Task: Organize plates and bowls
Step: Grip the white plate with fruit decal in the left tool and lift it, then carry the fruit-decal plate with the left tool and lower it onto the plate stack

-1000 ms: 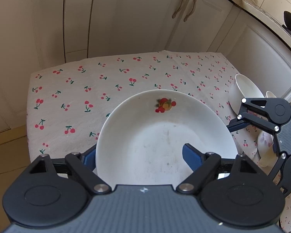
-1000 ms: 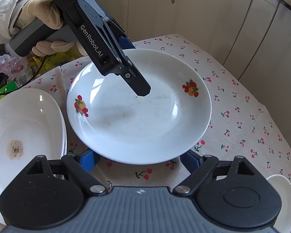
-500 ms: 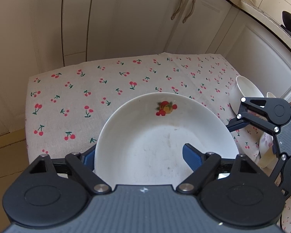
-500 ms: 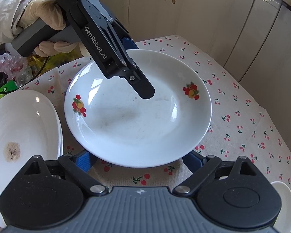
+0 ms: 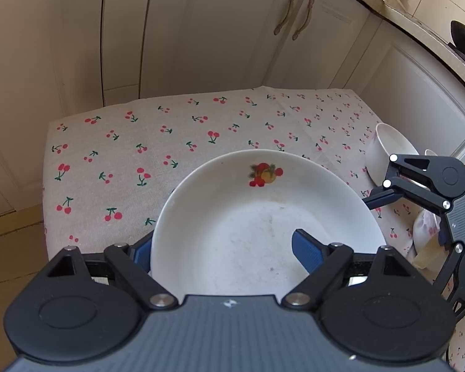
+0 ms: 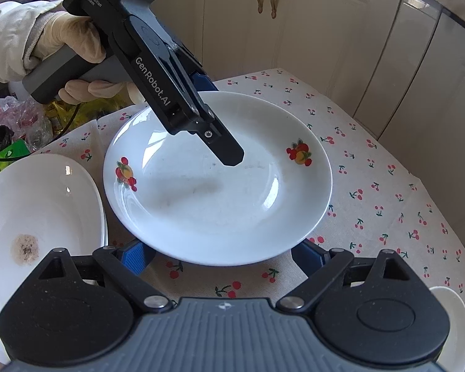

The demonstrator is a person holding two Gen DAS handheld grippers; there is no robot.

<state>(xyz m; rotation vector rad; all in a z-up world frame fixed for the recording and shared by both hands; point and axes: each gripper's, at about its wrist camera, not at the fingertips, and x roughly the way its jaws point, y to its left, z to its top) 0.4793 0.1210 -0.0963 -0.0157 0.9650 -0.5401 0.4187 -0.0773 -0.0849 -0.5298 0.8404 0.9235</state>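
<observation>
Plate (image 6: 220,198) with two fruit prints is sitting clamped by its rim in the left gripper (image 6: 223,130), which is reading "DAS Data Acquisition System" and "GenRobot.AI". Just ahead of the right gripper (image 6: 223,254), whose jaws have just been opening and are standing released, it is hanging over the cherry tablecloth (image 6: 387,204); a second plate (image 6: 40,210) is lying to its left.

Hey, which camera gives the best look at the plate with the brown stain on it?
The right wrist view. The stained plate lies at the left edge of the tablecloth, beside the fruit-print plate, with the brown patch plainly visible. The left wrist view shows none of it, only the fruit-print plate and white bowls at the right.
</observation>
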